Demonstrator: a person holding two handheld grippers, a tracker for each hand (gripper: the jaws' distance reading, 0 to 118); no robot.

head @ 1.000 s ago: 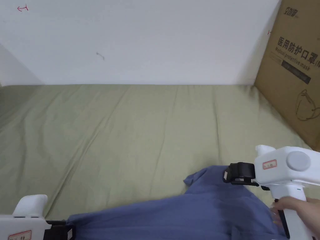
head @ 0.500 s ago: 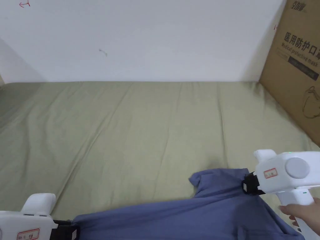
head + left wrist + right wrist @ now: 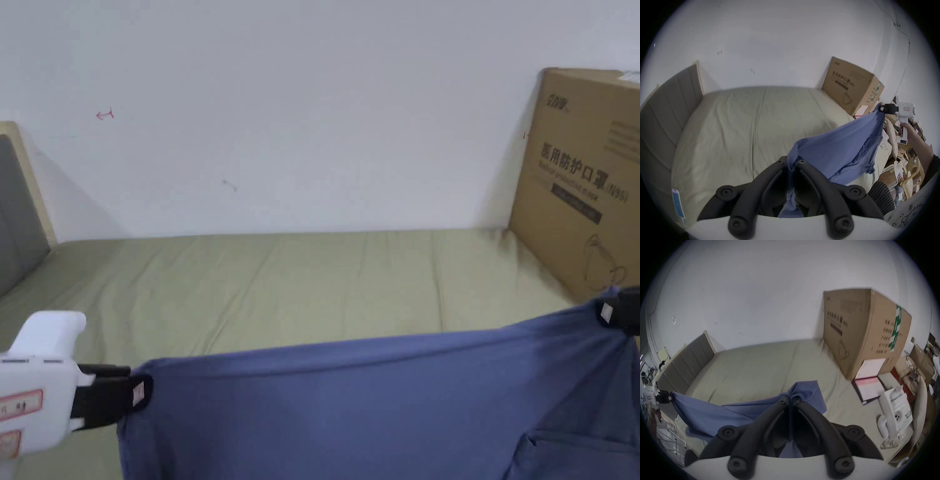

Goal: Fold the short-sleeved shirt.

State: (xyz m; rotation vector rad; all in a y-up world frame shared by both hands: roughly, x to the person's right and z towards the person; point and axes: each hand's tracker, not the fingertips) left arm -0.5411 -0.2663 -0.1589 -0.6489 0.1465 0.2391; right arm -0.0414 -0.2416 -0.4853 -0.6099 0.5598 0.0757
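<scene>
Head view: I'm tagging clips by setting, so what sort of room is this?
Probably a bedroom used partly for storage: a bed with an olive-green sheet, a grey padded headboard, and a large brown cardboard box standing on it.

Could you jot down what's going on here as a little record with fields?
garment: blue short-sleeved cotton shirt, held up and stretched wide above the bed
left tongs: shut on one shirt end
right tongs: shut on the other shirt end
surface: bed with olive-green sheet
nearby: large brown cardboard box at the bed's right
folding: not yet begun
</scene>
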